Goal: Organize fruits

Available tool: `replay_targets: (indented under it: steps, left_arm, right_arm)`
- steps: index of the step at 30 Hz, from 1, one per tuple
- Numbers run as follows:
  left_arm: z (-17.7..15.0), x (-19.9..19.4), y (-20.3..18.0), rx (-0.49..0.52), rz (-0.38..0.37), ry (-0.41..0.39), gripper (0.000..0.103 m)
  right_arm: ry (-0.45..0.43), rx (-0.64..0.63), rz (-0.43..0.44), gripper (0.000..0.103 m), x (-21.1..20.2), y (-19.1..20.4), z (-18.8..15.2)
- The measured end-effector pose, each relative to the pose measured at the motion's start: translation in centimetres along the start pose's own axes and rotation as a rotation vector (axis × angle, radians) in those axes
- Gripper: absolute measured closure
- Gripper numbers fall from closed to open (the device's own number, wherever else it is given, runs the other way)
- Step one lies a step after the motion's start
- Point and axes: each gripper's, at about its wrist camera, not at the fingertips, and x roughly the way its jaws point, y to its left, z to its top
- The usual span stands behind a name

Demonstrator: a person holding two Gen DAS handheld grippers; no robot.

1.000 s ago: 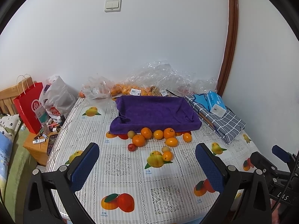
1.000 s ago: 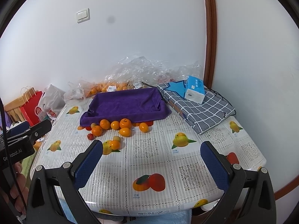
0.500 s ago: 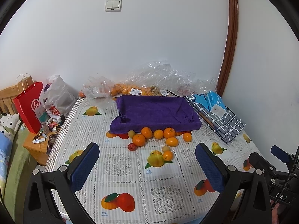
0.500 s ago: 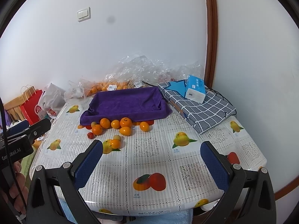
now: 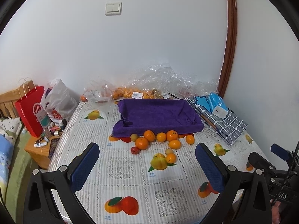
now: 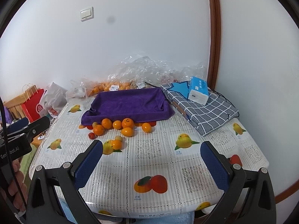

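Several oranges [image 5: 149, 135] [image 6: 117, 124] lie loose on the tablecloth in front of a tray lined with a purple towel [image 5: 158, 114] [image 6: 129, 102]. A small red fruit [image 5: 135, 150] [image 6: 91, 135] and a pale small fruit [image 5: 134, 137] lie among them. One orange [image 5: 171, 158] [image 6: 117, 144] sits nearer, on a printed mango. My left gripper [image 5: 147, 165] is open and empty, above the table's near part. My right gripper [image 6: 151, 165] is open and empty, further right over the near edge.
Clear plastic bags with more oranges [image 5: 130, 93] lie against the wall behind the tray. A checked folded cloth [image 6: 205, 110] with a blue tissue pack [image 6: 198, 90] lies at the right. A red paper bag [image 5: 30, 110] and a bedside cabinet [image 5: 37, 149] stand left of the table.
Both views have shifted slightly; the grippers stay open and nothing on the table has moved.
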Motion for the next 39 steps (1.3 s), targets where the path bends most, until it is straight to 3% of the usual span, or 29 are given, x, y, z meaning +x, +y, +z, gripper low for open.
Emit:
replay_targets:
  steps: [12, 22, 30, 39]
  left_arm:
    - [-0.3, 4.5, 1.6, -0.006, -0.025, 0.004, 0.0]
    - [-1.7, 11.6, 4.9, -0.051, -0.04, 0.113, 0.003]
    - [-3.3, 16.0, 7.8, -0.093, -0.022, 0.208, 0.006]
    - [-5.3, 19.3, 10.2, -0.115, -0.023, 0.255, 0.01]
  right_arm:
    - [0.018, -0.006, 0.018, 0.001, 5.6, 0.5, 0.4]
    - [0.11, 0.06, 0.055, 0.001, 12.5, -1.4, 0.2]
    - [0.183, 0.068, 0.044, 0.018, 18.6, -1.9, -0.7]
    - [0.25, 0.043, 0.095, 0.037, 25.4, -0.8, -0.5]
